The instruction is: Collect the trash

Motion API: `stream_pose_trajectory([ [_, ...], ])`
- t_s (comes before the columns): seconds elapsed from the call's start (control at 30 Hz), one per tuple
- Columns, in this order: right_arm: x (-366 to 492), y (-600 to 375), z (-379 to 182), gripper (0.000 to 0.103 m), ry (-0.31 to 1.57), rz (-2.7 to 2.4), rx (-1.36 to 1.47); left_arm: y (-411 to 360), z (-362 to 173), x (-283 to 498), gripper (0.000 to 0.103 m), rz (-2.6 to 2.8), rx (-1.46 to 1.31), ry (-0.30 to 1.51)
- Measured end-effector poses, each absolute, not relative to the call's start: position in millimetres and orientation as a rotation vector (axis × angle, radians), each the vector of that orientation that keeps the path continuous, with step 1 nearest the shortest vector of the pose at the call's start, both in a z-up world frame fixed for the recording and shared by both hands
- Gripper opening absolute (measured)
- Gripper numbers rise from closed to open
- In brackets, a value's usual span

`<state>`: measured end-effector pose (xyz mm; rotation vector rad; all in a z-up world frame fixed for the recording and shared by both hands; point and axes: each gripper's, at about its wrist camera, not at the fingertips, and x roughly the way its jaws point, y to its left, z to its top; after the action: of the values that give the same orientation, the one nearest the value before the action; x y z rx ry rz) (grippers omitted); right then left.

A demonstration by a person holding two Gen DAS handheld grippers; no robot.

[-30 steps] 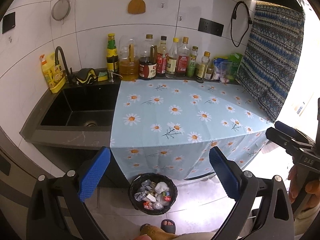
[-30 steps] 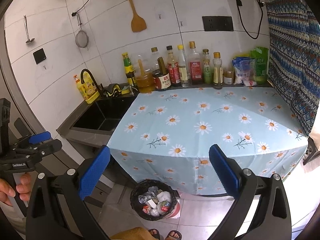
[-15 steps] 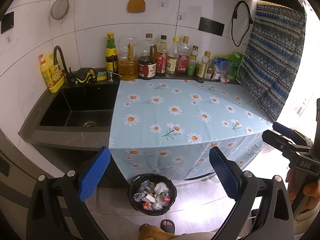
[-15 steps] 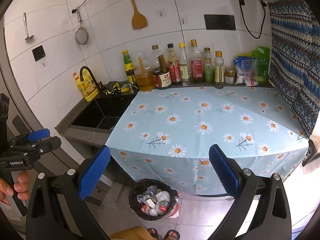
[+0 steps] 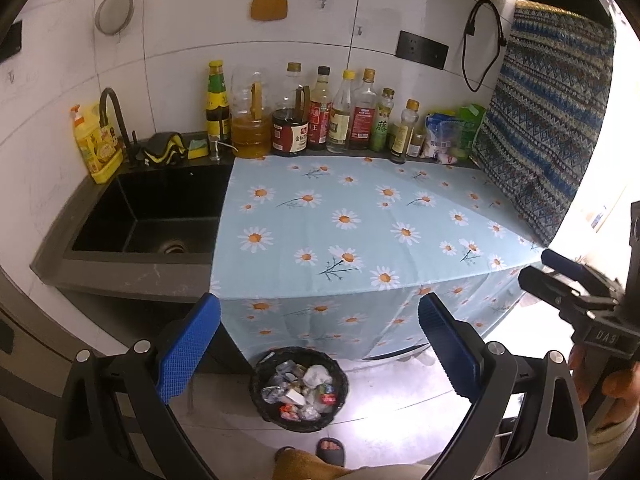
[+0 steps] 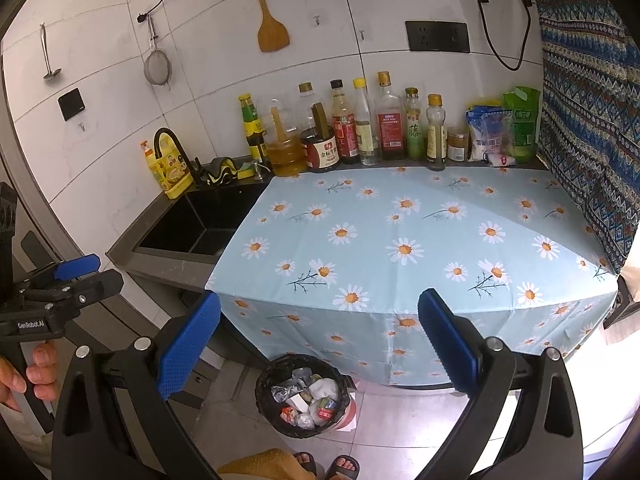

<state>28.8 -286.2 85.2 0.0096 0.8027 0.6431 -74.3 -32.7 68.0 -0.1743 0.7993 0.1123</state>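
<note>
At the far left a yellow detergent bottle (image 5: 94,148) stood beside the black faucet (image 5: 114,114), behind the dark sink (image 5: 152,216). The left gripper (image 5: 320,344) hovered with its blue pads spread wide apart and nothing between them. Below it, on the floor just in front of the counter, sat the black trash bin (image 5: 299,388), filled with crumpled wrappers and what looked like tissue, though the pieces were too small to name. A daisy-print cloth (image 5: 360,232) covered the counter and hung over its front edge, with a row of condiment bottles (image 5: 340,116) along the wall. Further right, the right gripper (image 6: 320,340) was likewise spread open and empty, above the same bin (image 6: 304,394). A patterned blue curtain (image 6: 592,112) hung at the far right.
</note>
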Motion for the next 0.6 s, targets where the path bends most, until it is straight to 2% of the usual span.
stream_pose_trajectory([
  [0.6,31.4,-288.5,83.6,0.098,0.809,0.629,0.04,-24.5,63.5,-73.7,0.096,0.121,-0.15,0.79],
])
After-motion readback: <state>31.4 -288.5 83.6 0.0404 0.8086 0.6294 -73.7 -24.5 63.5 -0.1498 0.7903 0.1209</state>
